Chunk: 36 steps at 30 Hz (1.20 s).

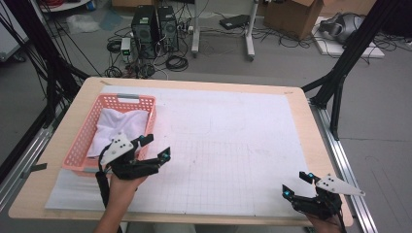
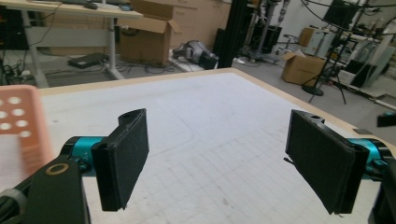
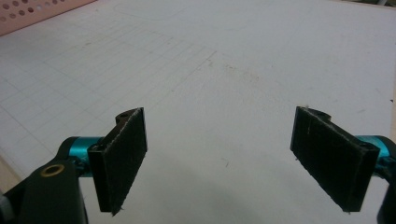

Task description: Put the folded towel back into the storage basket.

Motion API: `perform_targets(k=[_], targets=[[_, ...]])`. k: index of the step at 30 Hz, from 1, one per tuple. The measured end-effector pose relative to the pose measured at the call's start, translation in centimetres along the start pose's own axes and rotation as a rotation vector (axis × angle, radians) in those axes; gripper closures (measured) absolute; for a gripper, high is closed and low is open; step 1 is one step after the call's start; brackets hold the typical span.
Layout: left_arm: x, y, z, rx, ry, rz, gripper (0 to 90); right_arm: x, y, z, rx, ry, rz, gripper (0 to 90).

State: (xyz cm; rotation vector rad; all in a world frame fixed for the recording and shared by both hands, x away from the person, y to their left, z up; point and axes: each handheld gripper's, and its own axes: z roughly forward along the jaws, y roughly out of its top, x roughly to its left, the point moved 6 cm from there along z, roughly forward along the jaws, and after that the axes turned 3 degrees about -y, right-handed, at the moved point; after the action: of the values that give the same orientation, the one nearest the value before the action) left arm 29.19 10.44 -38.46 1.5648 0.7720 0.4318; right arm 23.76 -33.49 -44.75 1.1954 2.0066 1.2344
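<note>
Both pairs of jaws stand spread wide with nothing between them. On the left gripper the black pads frame bare white mat; it hangs just beside the near right corner of the pink basket, apart from it. A white cloth lies crumpled inside that basket, to the left of the jaws. On the right gripper, at the table's near right corner, the pads hover over the gridded mat, well apart from basket and cloth.

Pink perforated plastic basket, crumpled white cloth, matt gridded mat, wood-edged table
</note>
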Motion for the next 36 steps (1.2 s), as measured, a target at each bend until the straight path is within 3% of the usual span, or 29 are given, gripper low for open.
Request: perform_targets(k=[8,12,21,36], targets=[[-4.6,-2.3,0.5,-0.004,-0.084,0.027,22.2,0.7,0.2,-0.1,-0.002,0.0,-0.024,17.5],[-5.7,-3.3,0.7,0.01,-0.087,0.05,22.5,1.0,0.3,-0.2,-0.005,-0.001,-0.025,17.5],[-5.6,-4.8,1.0,0.039,-0.078,0.052,22.5,1.1,0.5,-0.2,-0.011,-0.007,-0.021,17.5],[-4.9,-5.1,0.6,0.042,-0.054,0.039,22.6,1.3,0.4,-0.2,-0.013,-0.003,-0.022,17.5]])
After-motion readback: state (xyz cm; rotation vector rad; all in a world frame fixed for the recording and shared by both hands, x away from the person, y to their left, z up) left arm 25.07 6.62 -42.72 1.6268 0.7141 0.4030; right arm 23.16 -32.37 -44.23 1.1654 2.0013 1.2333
